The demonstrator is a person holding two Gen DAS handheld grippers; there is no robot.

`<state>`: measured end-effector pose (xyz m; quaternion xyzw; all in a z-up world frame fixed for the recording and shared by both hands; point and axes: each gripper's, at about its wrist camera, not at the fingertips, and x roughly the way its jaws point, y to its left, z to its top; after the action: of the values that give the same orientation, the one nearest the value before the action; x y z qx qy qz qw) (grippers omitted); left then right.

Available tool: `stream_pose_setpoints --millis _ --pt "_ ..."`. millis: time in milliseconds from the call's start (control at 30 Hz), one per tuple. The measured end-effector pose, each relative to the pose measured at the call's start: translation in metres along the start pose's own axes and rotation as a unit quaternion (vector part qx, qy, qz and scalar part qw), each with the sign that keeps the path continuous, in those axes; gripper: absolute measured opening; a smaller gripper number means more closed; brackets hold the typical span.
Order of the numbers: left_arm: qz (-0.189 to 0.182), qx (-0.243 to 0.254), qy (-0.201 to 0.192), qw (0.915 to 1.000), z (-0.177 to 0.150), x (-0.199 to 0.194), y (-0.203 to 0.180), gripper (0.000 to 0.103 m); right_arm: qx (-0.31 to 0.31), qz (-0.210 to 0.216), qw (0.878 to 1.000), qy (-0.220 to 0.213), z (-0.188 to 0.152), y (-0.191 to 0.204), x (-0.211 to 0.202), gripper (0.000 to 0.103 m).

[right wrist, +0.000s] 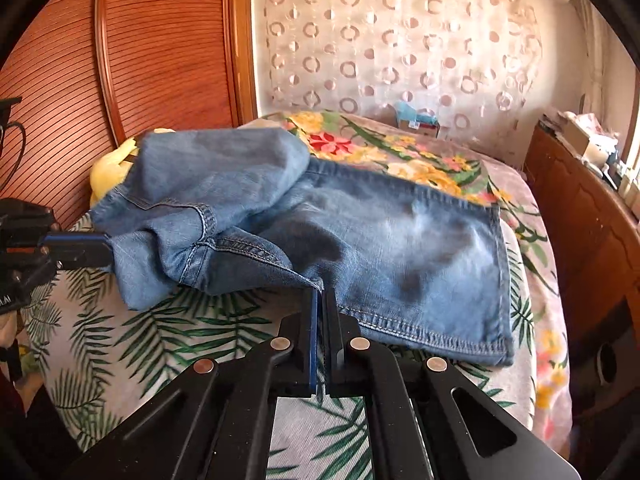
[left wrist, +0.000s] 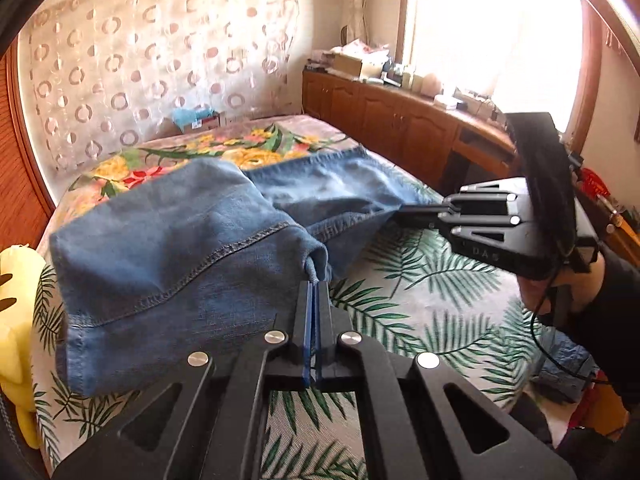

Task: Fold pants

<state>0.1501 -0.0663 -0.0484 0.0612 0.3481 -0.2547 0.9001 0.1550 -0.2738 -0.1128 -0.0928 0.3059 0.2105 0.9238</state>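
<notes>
Lying across the bed [right wrist: 532, 248], the blue denim pants [right wrist: 360, 240] are partly doubled over, one end bunched up beside a yellow plush toy [left wrist: 16, 320]. The left claw [left wrist: 314, 280] is clamped on a pinch of denim at the near edge. The right claw [right wrist: 320, 292] grips the pants' edge too, jaws nearly closed on the fabric.
</notes>
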Motion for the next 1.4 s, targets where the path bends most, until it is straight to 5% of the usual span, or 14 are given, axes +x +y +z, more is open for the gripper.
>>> stream_pose_setpoints --millis 300,733,933,1000,1067,1100,1333,1400 --pt "-0.013 0.002 -0.007 0.9999 -0.008 -0.028 -0.015 0.001 0.009 0.008 1.0 0.007 -0.03 0.008 -0.045 0.001" --pt "-0.008 -0.005 0.027 0.9996 -0.033 -0.002 -0.022 0.002 0.056 -0.013 0.998 0.027 -0.059 -0.01 -0.059 0.0" --pt "0.016 -0.012 0.023 0.9995 -0.036 -0.008 -0.009 0.032 0.087 -0.035 0.996 0.016 -0.056 -0.028 -0.063 0.005" --pt "0.031 -0.017 0.015 0.9993 -0.037 -0.014 0.001 0.052 0.095 -0.048 0.994 0.016 -0.056 -0.034 -0.06 0.015" --pt "0.045 -0.024 0.01 0.9986 -0.038 -0.018 0.012 0.073 0.111 -0.064 0.992 0.019 -0.059 -0.047 -0.058 0.04" --pt "0.055 -0.034 0.005 0.9979 -0.039 -0.021 0.023 0.079 0.118 -0.069 0.99 0.017 -0.06 -0.052 -0.058 0.041" --pt "0.117 -0.078 -0.002 0.99 -0.054 -0.026 0.087 0.081 0.148 -0.106 0.983 0.035 -0.064 -0.085 -0.046 0.041" --pt "0.128 -0.093 0.009 0.9874 -0.062 -0.022 0.106 0.075 0.15 -0.123 0.98 0.042 -0.063 -0.091 -0.039 0.041"
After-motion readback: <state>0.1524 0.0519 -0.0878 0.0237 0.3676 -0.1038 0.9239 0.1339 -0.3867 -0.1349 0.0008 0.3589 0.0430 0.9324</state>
